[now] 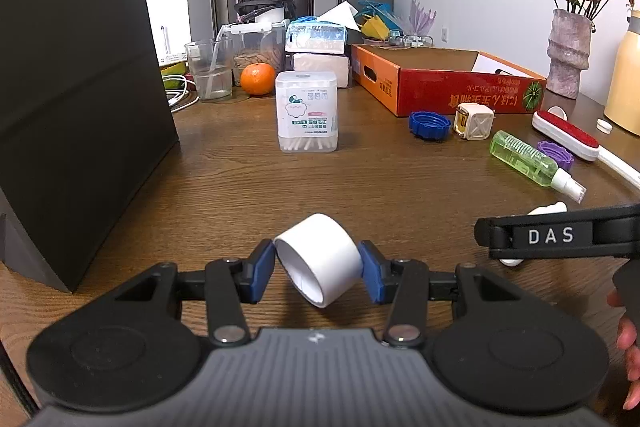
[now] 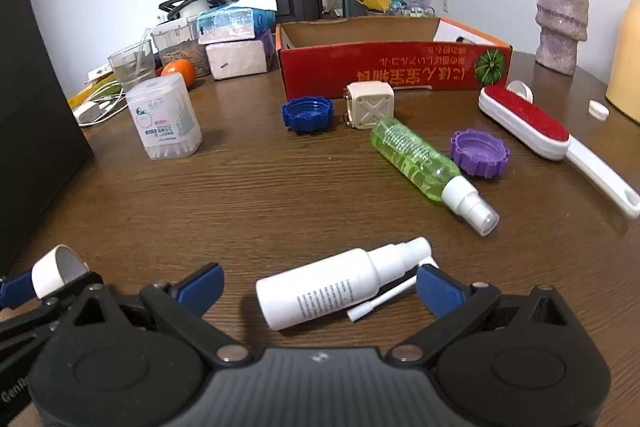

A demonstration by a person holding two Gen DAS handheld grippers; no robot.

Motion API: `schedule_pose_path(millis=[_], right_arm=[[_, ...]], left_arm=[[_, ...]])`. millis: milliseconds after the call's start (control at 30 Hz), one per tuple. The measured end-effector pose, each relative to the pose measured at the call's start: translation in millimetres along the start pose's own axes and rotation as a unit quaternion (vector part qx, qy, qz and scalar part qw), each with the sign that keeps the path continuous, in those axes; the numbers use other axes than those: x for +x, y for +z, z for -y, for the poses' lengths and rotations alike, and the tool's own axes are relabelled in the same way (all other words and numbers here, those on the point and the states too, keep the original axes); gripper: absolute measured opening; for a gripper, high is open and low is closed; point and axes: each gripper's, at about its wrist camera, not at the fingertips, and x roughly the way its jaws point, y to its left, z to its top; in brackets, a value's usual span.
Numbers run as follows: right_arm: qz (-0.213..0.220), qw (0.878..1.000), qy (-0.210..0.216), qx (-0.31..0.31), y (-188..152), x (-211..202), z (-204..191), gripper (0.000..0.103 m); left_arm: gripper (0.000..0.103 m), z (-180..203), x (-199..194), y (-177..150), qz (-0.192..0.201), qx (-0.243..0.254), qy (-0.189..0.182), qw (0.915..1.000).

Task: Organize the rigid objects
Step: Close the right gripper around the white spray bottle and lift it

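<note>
My left gripper (image 1: pixel 318 267) is shut on a white tape roll (image 1: pixel 320 259), its blue pads pressed on both sides just above the wooden table (image 1: pixel 240 187). The roll also shows at the left edge of the right wrist view (image 2: pixel 56 269). My right gripper (image 2: pixel 320 285) is open, its fingers either side of a white spray bottle (image 2: pixel 328 287) lying on its side. Farther out lie a green spray bottle (image 2: pixel 424 163), a purple cap (image 2: pixel 480 153), a blue cap (image 2: pixel 308 113), a cream cube (image 2: pixel 370 105) and a red lint brush (image 2: pixel 532 123).
A red cardboard box (image 2: pixel 384 67) stands open at the back. A cotton swab box (image 1: pixel 307 111) stands mid-table. A black box (image 1: pixel 72 87) fills the left. A vase (image 1: pixel 568 53), tissue packs (image 1: pixel 316 37), an orange (image 1: pixel 258 79) and a glass (image 1: pixel 210 69) sit behind.
</note>
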Motion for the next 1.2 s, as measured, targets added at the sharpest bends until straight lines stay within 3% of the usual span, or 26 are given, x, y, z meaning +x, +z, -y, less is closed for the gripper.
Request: schedule_pose_path(millis=[400, 833, 1200], right_arm=[[0.011, 0.993, 0.053, -0.101, -4, -17, 7, 0.102], [0.004, 0.991, 0.067, -0.115, -1, 0, 18, 0.102], [0.007, 0.979, 0.118, -0.167, 3, -10, 38, 0.102]], left_arm=[[0.047, 7, -4, -2, -0.003, -0.009, -0.002, 1.0], [0.047, 14, -4, -3, -0.015, -0.009, 0.009, 0.9998], [0.047, 20, -7, -3, -0.02, -0.014, 0.015, 0.9996]])
